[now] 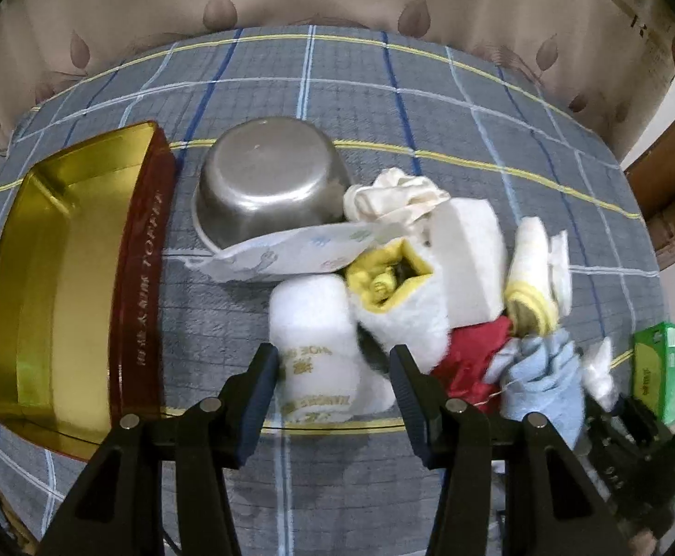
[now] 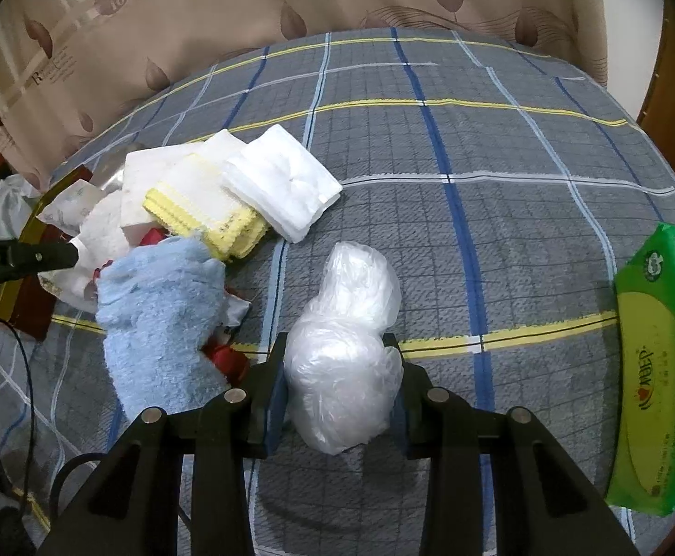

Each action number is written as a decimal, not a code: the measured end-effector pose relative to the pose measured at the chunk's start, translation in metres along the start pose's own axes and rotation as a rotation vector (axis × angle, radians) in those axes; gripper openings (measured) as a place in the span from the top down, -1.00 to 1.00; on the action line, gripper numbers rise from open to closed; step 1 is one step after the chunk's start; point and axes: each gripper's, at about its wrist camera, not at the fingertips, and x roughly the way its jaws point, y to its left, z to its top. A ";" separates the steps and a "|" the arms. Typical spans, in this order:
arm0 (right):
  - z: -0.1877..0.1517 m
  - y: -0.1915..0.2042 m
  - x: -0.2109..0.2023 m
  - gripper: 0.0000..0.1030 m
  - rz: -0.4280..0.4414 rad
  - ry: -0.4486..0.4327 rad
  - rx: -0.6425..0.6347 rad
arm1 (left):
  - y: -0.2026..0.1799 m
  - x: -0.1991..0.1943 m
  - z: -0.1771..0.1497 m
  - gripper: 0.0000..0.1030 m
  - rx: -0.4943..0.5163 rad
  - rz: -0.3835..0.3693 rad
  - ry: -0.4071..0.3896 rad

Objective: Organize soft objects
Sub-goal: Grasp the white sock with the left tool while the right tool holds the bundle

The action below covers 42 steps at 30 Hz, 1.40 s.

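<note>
A grey plaid blanket crossed with blue, white and yellow lines is covering the surface and carrying everything. A gold-lined red rectangular tin is sitting on it at the left, open side up. Just beside the tin, a round steel bowl is lying on the blanket, tipped against a heap of soft cloths. A fluffy light-blue cloth is resting at the near edge of that heap. A green cardboard box is standing at the far right, well apart from the heap.
</note>
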 end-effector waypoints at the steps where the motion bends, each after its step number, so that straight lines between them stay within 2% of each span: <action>1: 0.000 0.000 0.000 0.34 0.002 0.001 0.001 | 0.002 0.002 -0.002 0.01 0.002 0.002 -0.001; 8: 0.000 0.003 0.002 0.34 0.013 0.004 -0.006 | 0.010 0.012 -0.013 0.01 0.027 0.024 -0.007; 13: -0.001 0.004 0.003 0.33 0.027 0.006 -0.009 | 0.005 0.022 -0.017 -0.05 0.083 0.099 -0.008; 18: -0.001 0.004 0.002 0.33 0.032 0.006 -0.008 | 0.002 0.032 -0.018 -0.08 0.111 0.132 -0.003; 26: -0.001 0.004 0.001 0.33 0.031 0.005 -0.007 | 0.009 0.031 -0.020 -0.06 0.097 0.094 -0.025; 28: -0.001 0.005 0.001 0.34 0.030 0.003 -0.009 | 0.006 0.029 -0.021 0.11 0.114 0.103 -0.031; 31: 0.001 0.005 0.000 0.33 0.029 0.000 -0.009 | 0.004 0.024 -0.023 0.19 0.124 0.090 -0.041; 42: 0.003 0.004 -0.007 0.33 0.021 -0.032 -0.008 | 0.006 -0.008 -0.030 0.21 0.139 0.047 -0.084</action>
